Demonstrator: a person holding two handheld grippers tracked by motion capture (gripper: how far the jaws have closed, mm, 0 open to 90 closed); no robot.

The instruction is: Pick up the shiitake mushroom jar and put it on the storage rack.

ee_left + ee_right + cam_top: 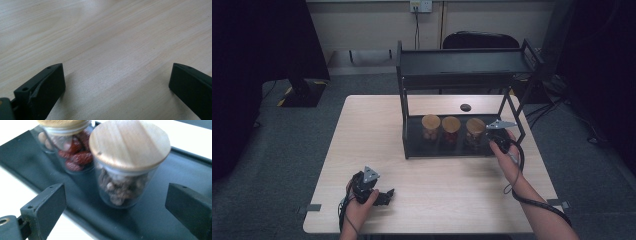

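Right gripper (492, 136) is spread wide with nothing in it, jaws parked on either side of the rightmost jar (126, 167) but not touching the glass yet as far as I can see. Looks to me like it's lined up for a grab, since the jar sits right in the gap between the jaws in the right gripper view.

That jar has a flat wooden lid (130, 143) and what look like brownish nuts or dried bits inside. It stands on the bottom tray of a black two-tier rack (452, 147) at the far side of the table (432, 200), in a row with a middle jar (451, 131) full of red stuff (dates maybe?) and a left jar (430, 128) with pale round things. All three are upright and close together, so going for the end one makes sense: open side to come in from, no neighbour to bump on the right.

Left gripper (379, 195) is just resting near the front edge of the table, jaws also wide apart over bare wood, holding nothing. My guess is it's kept out of the way.

Small dark round thing (465, 107) sits on the table behind the rack, can't tell what it is.
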